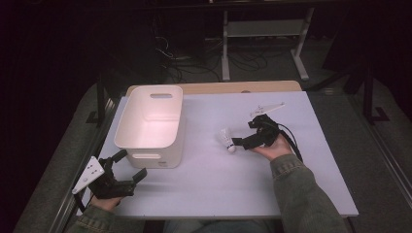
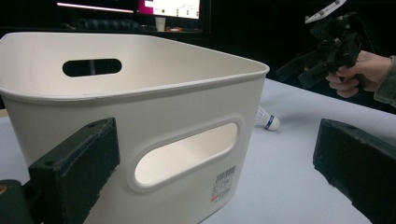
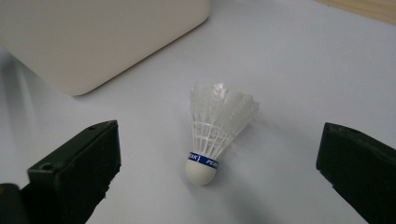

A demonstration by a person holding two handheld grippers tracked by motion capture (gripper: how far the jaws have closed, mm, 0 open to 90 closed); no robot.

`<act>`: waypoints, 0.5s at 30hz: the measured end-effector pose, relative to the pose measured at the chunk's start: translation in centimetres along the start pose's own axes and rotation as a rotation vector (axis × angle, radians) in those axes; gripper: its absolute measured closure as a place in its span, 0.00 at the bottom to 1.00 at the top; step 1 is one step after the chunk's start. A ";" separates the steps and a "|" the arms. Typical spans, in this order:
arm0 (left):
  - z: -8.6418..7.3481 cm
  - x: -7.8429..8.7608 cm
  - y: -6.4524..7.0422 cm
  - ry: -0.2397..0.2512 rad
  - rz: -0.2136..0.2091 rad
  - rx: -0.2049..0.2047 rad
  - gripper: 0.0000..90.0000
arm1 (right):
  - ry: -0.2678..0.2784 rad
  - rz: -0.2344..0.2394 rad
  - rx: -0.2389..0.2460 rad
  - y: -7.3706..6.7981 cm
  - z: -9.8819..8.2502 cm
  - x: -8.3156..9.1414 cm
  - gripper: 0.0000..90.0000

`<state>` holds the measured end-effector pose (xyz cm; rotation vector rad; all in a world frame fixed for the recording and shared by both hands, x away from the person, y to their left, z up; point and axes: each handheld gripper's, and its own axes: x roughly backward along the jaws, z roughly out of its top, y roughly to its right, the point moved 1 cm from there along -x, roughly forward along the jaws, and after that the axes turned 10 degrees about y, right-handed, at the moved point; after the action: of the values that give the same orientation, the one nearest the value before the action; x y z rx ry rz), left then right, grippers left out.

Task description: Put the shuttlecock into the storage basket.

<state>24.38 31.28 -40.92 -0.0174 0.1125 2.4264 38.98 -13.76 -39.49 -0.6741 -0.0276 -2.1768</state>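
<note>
Right tool (image 1: 241, 142) spread wide, empty, aimed at the shuttlecock (image 1: 227, 140) from the right-edge side of the desk (image 1: 272, 194); shuttlecock lying near the desk's middle, just right of the white storage bin (image 1: 150, 127), apart from it, cork end toward the near edge, feather skirt tipped toward the far edge; seen between both jaws in the right gripper view (image 3: 215, 130), touching neither. Left tool (image 1: 131, 165) likewise wide open and empty, hovering at the near left corner, just before the bin's near wall with its handle slot (image 2: 187, 156).

Likely trouble from here: closing on the feather skirt instead of the cork, crushing or bending the feathers; closing off-centre on the rounded cork, squirting it out sideways along the smooth desk; nudging the light shuttlecock with one jaw first, rolling it in an arc toward the bin wall and out of line; carrying it low and clipping the bin rim (image 1: 145, 143), knocking it loose; bumping the bin with the left tool, shifting the drop target.
</note>
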 end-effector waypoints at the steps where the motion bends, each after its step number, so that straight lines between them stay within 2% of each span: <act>1: 0.0 0.0 0.0 0.005 0.000 0.006 0.00 | -0.001 0.003 0.002 0.1 0.1 -0.1 0.00; 3: 0.0 0.0 0.0 0.006 -0.001 0.005 0.00 | -0.008 0.004 -0.015 0.0 0.2 -0.3 0.00; 4: 0.0 0.0 0.0 0.005 -0.001 0.004 0.00 | -0.011 0.006 0.002 0.2 0.2 -0.4 0.00; 8: 0.0 0.0 0.0 0.008 -0.001 0.004 0.00 | -0.028 0.014 -0.024 0.1 0.4 -0.8 0.00; 9: 0.0 0.0 0.0 0.007 -0.001 0.003 0.00 | -0.028 0.019 -0.010 0.2 0.4 -1.0 0.00; 11: 0.0 0.0 0.0 0.008 -0.001 0.004 0.00 | -0.042 0.023 -0.021 0.2 0.6 -1.2 0.00; 12: 0.0 0.0 0.0 0.008 -0.001 0.003 0.00 | -0.042 0.026 -0.011 0.3 0.6 -1.3 0.00; 15: 0.0 0.0 0.0 0.009 -0.002 0.004 0.00 | -0.063 0.028 -0.028 0.3 0.8 -1.7 0.00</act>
<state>24.41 31.24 -40.93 -0.0267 0.1220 2.4245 40.40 -12.51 -39.66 -0.7544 -0.0204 -2.1323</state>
